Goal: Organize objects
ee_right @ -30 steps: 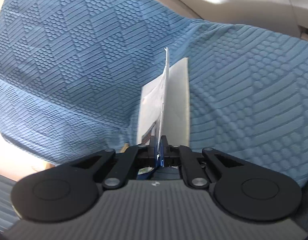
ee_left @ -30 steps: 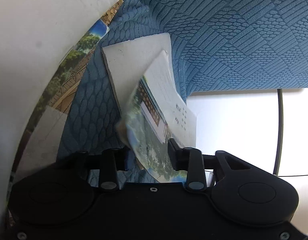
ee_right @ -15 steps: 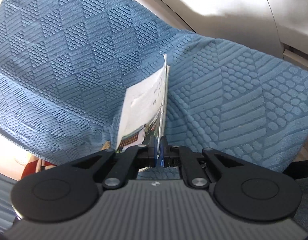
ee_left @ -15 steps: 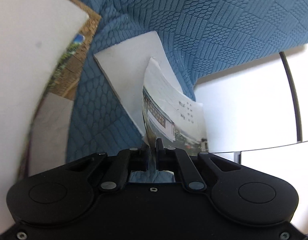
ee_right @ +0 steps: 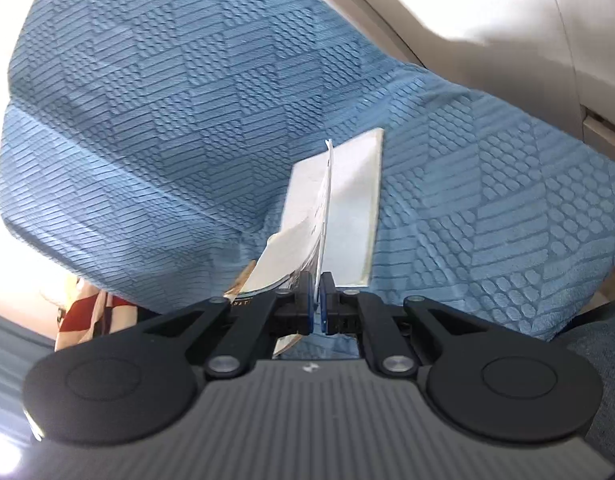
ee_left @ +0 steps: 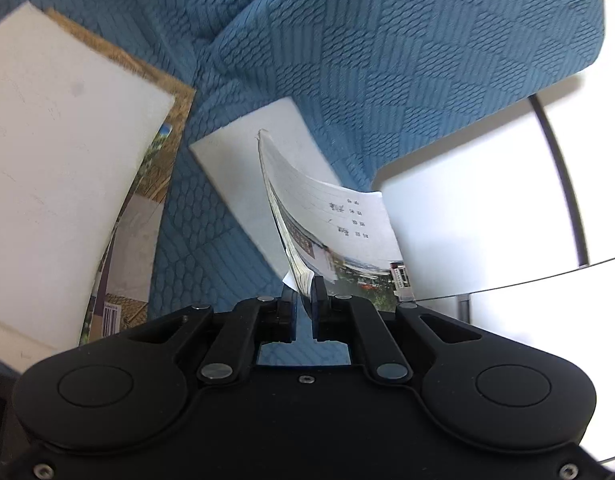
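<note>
Booklet [ee_left: 327,216] being pinched by both grippers above blue cushion [ee_left: 387,60].

Left gripper [ee_left: 305,292] is being kept closed on the booklet's lower edge, pages bowing and fanning to the right; right gripper [ee_right: 317,292] is being kept clamped on the same booklet [ee_right: 307,216], seen edge-on. A white board [ee_left: 247,184] is being seen lying flat on the cushion just behind the booklet. A larger white sheet [ee_left: 67,168] is being shown at left, overlapping a picture book [ee_left: 163,152].
</note>
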A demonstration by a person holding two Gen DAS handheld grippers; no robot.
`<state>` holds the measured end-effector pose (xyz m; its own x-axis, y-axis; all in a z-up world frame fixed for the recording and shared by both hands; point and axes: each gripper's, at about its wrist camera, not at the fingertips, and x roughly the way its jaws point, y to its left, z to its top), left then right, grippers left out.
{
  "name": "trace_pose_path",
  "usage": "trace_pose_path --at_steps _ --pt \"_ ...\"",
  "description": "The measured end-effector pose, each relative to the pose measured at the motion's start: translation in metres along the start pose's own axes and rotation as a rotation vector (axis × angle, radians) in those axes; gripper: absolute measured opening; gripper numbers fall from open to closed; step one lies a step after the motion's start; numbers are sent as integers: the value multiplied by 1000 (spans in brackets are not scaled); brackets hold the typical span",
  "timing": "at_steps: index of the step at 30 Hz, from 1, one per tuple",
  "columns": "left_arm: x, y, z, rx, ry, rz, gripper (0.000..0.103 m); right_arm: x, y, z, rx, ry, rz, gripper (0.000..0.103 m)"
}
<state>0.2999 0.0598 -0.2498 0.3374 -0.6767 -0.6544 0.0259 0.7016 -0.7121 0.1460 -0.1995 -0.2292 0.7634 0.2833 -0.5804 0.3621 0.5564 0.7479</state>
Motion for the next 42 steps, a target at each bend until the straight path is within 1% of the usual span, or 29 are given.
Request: trace_pose_path --at_steps 6,8,10,13,18,22,24,30,33,38,42 --pt "-37 -24 4 9 -40 17 6 -19 32 7 -47 9 29 6" --pt "-51 -32 7 32 -55 29 6 -23 42 10 -47 12 49 6" --pt "-65 -37 12 33 -68 21 6 -26 52 14 -49 13 63 6" --pt "-85 -42 21 23 -94 9 6 -28 69 19 -59 19 87 6" --pt "-116 -47 32 23 -128 22 6 -28 101 20 -92 30 121 6" --pt "-143 -43 41 16 -151 27 7 -25 127 20 -112 40 157 6" --pt "-155 -43 46 28 -157 44 7 -22 140 20 -116 47 181 6" --pt "-191 -28 65 26 -199 33 7 -12 179 14 -155 62 225 7" --pt "-201 -18 72 26 -211 30 7 -3 193 7 -171 66 223 7" --pt "-204 3 77 25 -217 43 7 16 203 -11 -190 88 184 7" --pt "-196 29 81 -10 -193 46 7 34 204 -25 -203 110 133 7"
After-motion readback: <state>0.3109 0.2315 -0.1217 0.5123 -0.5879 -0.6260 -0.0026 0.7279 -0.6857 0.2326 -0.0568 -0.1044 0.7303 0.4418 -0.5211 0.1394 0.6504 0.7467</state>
